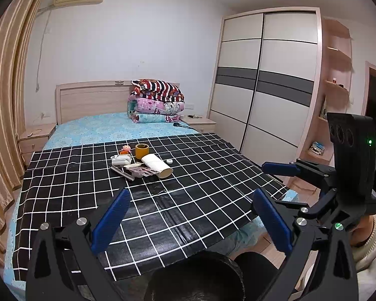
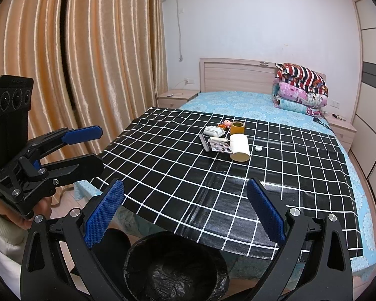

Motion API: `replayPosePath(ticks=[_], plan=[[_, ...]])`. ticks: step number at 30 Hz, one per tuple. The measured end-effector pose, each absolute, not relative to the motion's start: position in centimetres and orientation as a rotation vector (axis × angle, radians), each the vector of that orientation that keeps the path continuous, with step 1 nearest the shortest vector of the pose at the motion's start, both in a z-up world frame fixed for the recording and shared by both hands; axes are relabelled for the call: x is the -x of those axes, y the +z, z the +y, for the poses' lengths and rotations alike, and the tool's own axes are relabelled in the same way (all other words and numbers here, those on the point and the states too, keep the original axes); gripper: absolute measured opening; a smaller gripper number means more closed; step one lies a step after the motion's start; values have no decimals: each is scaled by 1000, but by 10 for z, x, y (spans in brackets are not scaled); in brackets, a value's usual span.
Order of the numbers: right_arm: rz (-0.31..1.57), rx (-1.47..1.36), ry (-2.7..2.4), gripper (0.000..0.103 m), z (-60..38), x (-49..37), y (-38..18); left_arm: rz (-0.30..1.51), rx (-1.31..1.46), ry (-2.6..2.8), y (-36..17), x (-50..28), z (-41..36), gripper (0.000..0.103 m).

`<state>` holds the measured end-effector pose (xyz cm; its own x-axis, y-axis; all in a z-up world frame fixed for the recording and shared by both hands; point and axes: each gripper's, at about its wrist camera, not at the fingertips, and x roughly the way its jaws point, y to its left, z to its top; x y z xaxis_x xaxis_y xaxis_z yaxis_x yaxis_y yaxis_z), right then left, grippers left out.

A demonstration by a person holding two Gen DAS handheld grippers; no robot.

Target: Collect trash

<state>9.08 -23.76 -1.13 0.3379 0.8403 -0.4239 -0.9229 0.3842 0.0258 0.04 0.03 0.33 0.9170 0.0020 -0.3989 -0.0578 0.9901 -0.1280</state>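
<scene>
while spread wide over the near bed edge, hold nothing — left gripper (image 1: 190,223) and right gripper (image 2: 185,213), two in all. one black-lined trash bin (image 2: 175,266) just below, apparently empty. far on the checked cloth (image 2: 238,188): one paper roll (image 2: 239,148), one tape roll (image 2: 237,128), one small cap (image 2: 258,148), a few wrappers (image 2: 220,146) clustered close.

We see even, bright indoor light, soft glare on the black checked cloth (image 2: 213,188), sharp focus, and strong fisheye bending with dark corners.
</scene>
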Motion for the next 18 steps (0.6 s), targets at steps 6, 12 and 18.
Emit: replayPosePath(ticks=[6,12,18], plan=[[400,236,1162,99,-238,-91,-11,408,136,30,3,-1,1,95],[401,237,1162,99,-237,-92,-12,407,136,29,3,1,1,95],[398,237,1162,99,-236,-89,-12,405,136,28,3,1,1,95]])
